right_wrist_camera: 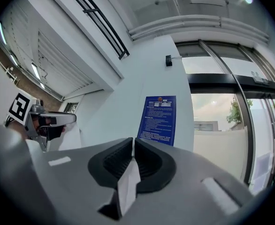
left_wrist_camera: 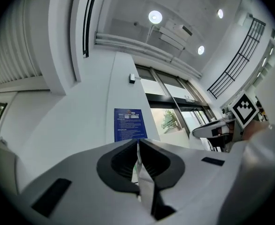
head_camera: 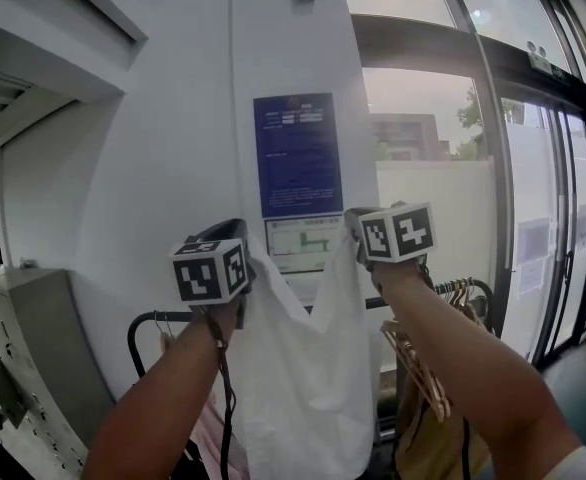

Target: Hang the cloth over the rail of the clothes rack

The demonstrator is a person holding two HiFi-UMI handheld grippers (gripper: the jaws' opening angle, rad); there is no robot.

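A white cloth [head_camera: 308, 368] hangs spread between my two grippers, held up in front of a white pillar. My left gripper [head_camera: 241, 243] is shut on the cloth's left top corner, and a strip of cloth [left_wrist_camera: 144, 186] shows pinched between its jaws. My right gripper [head_camera: 355, 226] is shut on the right top corner, with a fold of cloth [right_wrist_camera: 127, 189] clamped in its jaws. The black rail of the clothes rack [head_camera: 163, 317] runs below and behind the cloth, mostly hidden by it. Both grippers are above rail height.
Hangers [head_camera: 458, 293] and garments [head_camera: 428, 423] hang on the rack's right part. A blue notice [head_camera: 296, 155] is on the pillar behind the cloth. Glass doors [head_camera: 548, 228] stand to the right, a grey cabinet [head_camera: 33, 348] to the left.
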